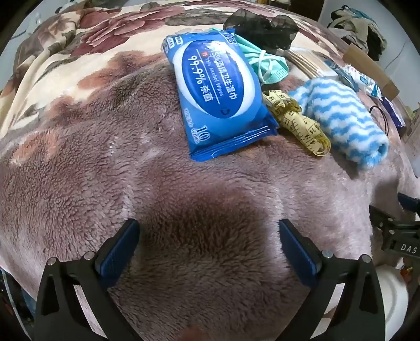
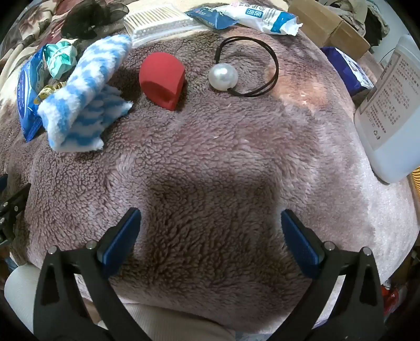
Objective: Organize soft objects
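A blue pack of wet wipes (image 1: 220, 91) lies on the plush blanket ahead of my left gripper (image 1: 208, 228), which is open and empty. Beside it lie a green face mask (image 1: 265, 63), a yellow tape measure (image 1: 302, 123) and a blue-and-white striped cloth (image 1: 341, 118). In the right wrist view the striped cloth (image 2: 84, 91) lies far left, with a red sponge (image 2: 162, 78) and a pearl hair tie (image 2: 223, 77) beyond my right gripper (image 2: 210, 220), which is open and empty.
A black mesh item (image 1: 262, 26), a pack of cotton swabs (image 2: 160, 23) and white-blue packets (image 2: 262, 15) lie at the back. A large white plastic bottle (image 2: 391, 110) stands at the right edge. Cardboard boxes (image 2: 330, 28) sit behind it.
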{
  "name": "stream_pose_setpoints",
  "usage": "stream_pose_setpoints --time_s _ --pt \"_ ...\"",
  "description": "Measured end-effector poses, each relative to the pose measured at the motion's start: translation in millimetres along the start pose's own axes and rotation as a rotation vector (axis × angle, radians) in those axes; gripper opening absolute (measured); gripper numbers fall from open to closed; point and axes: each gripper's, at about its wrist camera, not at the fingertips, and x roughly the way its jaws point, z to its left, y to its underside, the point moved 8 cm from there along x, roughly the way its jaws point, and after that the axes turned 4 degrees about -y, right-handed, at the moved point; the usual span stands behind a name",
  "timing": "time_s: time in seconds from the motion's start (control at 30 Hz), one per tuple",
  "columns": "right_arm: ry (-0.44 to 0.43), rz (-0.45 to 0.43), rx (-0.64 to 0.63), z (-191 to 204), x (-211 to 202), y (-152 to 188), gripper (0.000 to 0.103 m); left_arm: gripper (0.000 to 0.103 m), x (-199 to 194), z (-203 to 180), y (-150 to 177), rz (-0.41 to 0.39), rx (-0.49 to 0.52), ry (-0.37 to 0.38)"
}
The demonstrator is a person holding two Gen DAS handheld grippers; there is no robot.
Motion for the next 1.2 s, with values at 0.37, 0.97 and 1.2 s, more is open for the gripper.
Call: stream_pose_setpoints --time_s 0.37,0.97,1.2 --pt "0.003 -0.004 0.0 2 0 -1 0.103 0.103 8 -11 0 -0.004 0.021 -0.032" --pt "0.001 -0.007 0.001 1 0 0 0.103 0.103 10 -18 0 -0.004 0.022 -0.04" --pt "0.001 -0.007 0.001 2 0 0 0.103 0.103 10 -19 0 -0.004 0.022 -0.041"
